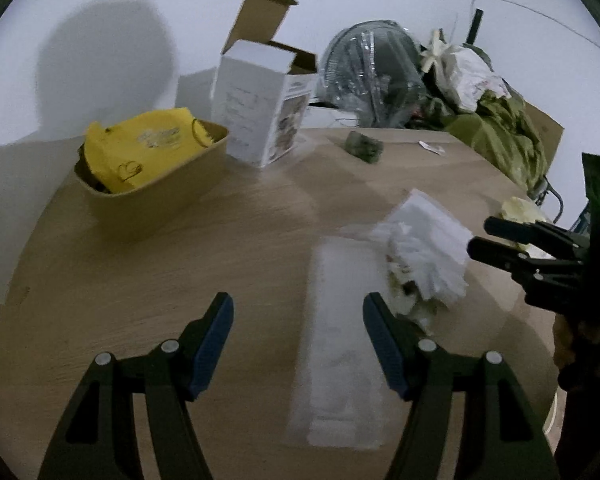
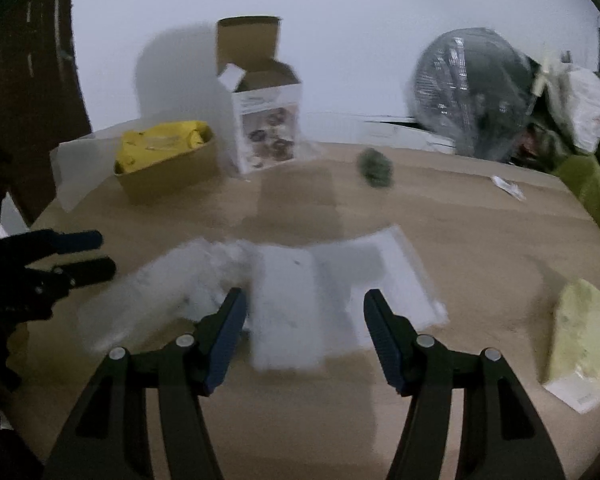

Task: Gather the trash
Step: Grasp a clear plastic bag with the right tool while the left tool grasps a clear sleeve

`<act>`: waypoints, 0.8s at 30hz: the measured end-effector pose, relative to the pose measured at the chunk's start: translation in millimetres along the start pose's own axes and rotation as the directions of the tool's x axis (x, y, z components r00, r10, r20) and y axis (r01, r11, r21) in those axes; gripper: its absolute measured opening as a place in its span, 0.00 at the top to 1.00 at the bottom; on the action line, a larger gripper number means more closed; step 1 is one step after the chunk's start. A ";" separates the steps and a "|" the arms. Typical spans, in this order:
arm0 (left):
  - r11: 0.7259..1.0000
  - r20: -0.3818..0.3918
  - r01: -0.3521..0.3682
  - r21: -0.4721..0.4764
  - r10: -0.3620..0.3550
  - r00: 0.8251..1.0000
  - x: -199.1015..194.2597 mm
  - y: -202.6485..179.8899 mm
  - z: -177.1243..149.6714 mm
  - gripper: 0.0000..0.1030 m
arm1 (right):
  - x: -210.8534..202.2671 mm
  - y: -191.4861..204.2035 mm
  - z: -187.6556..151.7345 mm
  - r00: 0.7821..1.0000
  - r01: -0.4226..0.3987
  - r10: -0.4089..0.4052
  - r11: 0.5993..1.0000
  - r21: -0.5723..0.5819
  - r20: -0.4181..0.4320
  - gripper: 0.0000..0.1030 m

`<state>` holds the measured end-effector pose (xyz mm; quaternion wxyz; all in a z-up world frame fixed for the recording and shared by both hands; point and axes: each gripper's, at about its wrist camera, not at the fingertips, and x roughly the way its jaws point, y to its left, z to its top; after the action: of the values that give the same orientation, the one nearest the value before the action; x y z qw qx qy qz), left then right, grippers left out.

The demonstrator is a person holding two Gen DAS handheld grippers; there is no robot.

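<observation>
On the wooden table [image 1: 180, 280] lie a flat clear plastic bag [image 1: 340, 340] and a crumpled white wad of paper and plastic [image 1: 424, 256]. My left gripper [image 1: 298, 304] hovers open over the flat bag, with nothing between its blue pads. My right gripper [image 2: 304, 296] is open above the same white plastic litter [image 2: 340, 280], apart from it. Each gripper shows in the other's view: the right gripper [image 1: 480, 235], the left gripper [image 2: 106, 253]. A tan bin [image 1: 152, 200] at the back left holds a yellow bag [image 1: 148, 148].
An open white carton [image 1: 260, 108] stands beside the bin. A dark green wad [image 2: 376, 168] and a small white wrapper [image 2: 508, 188] lie farther back. A pale yellow packet [image 2: 580, 328] lies at the right. A plastic-wrapped fan [image 2: 472, 92] and green cloth [image 1: 504, 132] crowd the back right.
</observation>
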<state>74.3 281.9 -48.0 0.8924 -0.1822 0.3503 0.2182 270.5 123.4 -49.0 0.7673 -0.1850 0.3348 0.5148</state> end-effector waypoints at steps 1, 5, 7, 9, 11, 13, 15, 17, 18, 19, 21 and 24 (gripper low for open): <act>1.000 -0.003 -0.005 -0.009 0.005 1.000 1.3 4.0 -0.5 0.34 | 6.5 5.0 4.5 1.000 -0.022 0.022 1.000 -0.002 -0.001 0.43; 0.999 -0.014 -0.019 -0.029 0.019 1.000 4.3 13.9 -0.9 0.34 | 26.0 19.6 14.3 0.996 -0.085 0.085 0.996 -0.006 -0.004 0.43; 0.999 -0.022 -0.023 -0.035 0.022 1.000 5.5 17.1 -1.7 0.34 | 36.6 26.7 17.2 0.993 -0.118 0.118 0.993 -0.003 -0.011 0.43; 0.999 -0.028 -0.024 -0.039 0.023 0.999 6.3 18.9 -2.9 0.34 | 46.7 33.0 18.4 0.990 -0.140 0.140 0.990 -0.002 -0.027 0.43; 0.999 -0.033 -0.022 -0.041 0.021 0.999 5.9 19.4 -5.2 0.34 | 55.2 38.6 18.5 0.987 -0.155 0.155 0.988 -0.003 -0.045 0.43; 0.999 -0.039 -0.018 -0.045 0.016 0.999 6.2 19.1 -7.5 0.34 | 60.6 40.9 17.7 0.985 -0.164 0.164 0.986 0.000 -0.055 0.44; 0.999 -0.047 -0.014 -0.049 0.012 0.999 6.6 18.1 -9.2 0.34 | 63.0 41.8 17.0 0.983 -0.174 0.174 0.985 0.004 -0.057 0.62; 0.999 -0.049 -0.007 -0.051 0.004 0.999 6.7 16.7 -9.5 0.34 | 62.2 41.4 17.0 0.983 -0.178 0.178 0.984 0.005 -0.053 0.73; 0.999 -0.050 0.000 -0.050 -0.002 0.999 7.1 14.8 -9.3 0.34 | 59.6 40.8 16.8 0.982 -0.181 0.182 0.983 0.005 -0.043 0.73; 0.999 -0.049 0.007 -0.048 -0.009 0.999 7.1 12.9 -9.2 0.34 | 56.7 39.9 16.7 0.982 -0.184 0.184 0.983 0.005 -0.035 0.73; 0.999 -0.051 0.019 -0.044 -0.022 0.998 7.5 8.8 -9.9 0.34 | 44.7 40.0 16.8 0.982 -0.188 0.188 0.982 -0.005 -0.004 0.74; 0.998 -0.061 0.048 -0.036 -0.050 0.997 10.3 -0.8 -9.9 0.33 | 28.1 39.9 18.1 0.982 -0.184 0.185 0.983 -0.015 0.032 0.75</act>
<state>76.1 279.2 -61.9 0.8830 -0.2125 0.3694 0.1965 246.8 169.5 -53.5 0.7205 -0.1494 0.3347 0.5887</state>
